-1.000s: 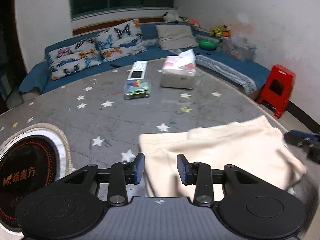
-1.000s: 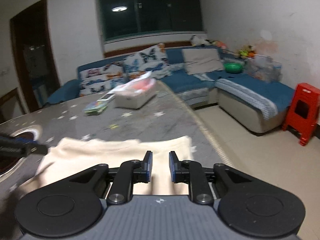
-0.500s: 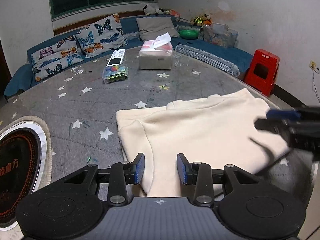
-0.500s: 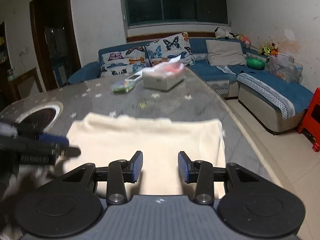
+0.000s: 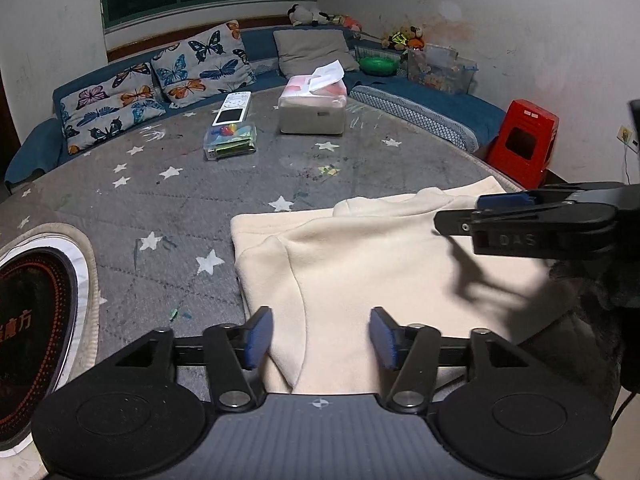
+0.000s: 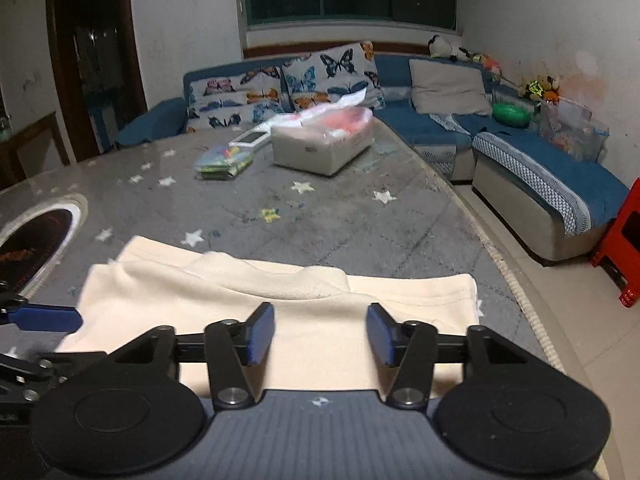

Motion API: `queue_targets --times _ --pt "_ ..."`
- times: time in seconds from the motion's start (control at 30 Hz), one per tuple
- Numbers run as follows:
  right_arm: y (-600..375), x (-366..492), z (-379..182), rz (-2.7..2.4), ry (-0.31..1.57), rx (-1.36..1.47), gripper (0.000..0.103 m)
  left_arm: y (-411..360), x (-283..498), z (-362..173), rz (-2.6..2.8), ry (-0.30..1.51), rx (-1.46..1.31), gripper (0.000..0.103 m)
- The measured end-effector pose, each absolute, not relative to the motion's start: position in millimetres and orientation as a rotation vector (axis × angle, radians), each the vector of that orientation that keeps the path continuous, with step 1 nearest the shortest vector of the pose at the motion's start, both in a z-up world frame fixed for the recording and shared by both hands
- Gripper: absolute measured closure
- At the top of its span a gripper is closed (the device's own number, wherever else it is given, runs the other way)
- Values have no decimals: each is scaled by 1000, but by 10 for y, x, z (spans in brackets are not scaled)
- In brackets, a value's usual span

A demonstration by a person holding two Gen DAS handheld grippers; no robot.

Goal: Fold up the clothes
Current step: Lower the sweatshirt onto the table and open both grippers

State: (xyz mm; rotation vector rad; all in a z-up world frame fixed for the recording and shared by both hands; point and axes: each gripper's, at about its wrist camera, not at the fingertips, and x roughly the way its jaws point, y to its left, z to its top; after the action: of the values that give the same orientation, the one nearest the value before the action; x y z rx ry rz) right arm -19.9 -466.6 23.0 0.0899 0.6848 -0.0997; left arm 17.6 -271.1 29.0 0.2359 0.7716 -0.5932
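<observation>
Cream garment (image 5: 384, 276), soft and fleecy, folded into a rough rectangle of several layers. Lies flat on the tabletop (image 5: 168, 216), directly ahead of and beneath the open left tongs (image 5: 320, 340), near edge passing between and under the blue pads (image 5: 256, 338). One folded flap with a curved seam on the side toward the left tongs. In the right wrist view, spread (image 6: 280, 308) below the open right tongs (image 6: 320, 338), with a rolled, thicker fold across the far side and a stitched hem at its right end. Untouched by either tongs.
</observation>
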Motion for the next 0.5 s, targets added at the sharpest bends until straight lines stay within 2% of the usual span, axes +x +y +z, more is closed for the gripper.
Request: queue_targets --times 0.03,0.17,0.5 --pt "-4649 -239 244 -99 678 83 42 -2710 160 292 -589 769 236 34" --pt "-4583 -463 301 -101 644 91 25 -2658 100 315 -582 765 220 24" --pt "-4432 -919 328 -164 597 117 9 -2489 -94 371 -577 735 206 11"
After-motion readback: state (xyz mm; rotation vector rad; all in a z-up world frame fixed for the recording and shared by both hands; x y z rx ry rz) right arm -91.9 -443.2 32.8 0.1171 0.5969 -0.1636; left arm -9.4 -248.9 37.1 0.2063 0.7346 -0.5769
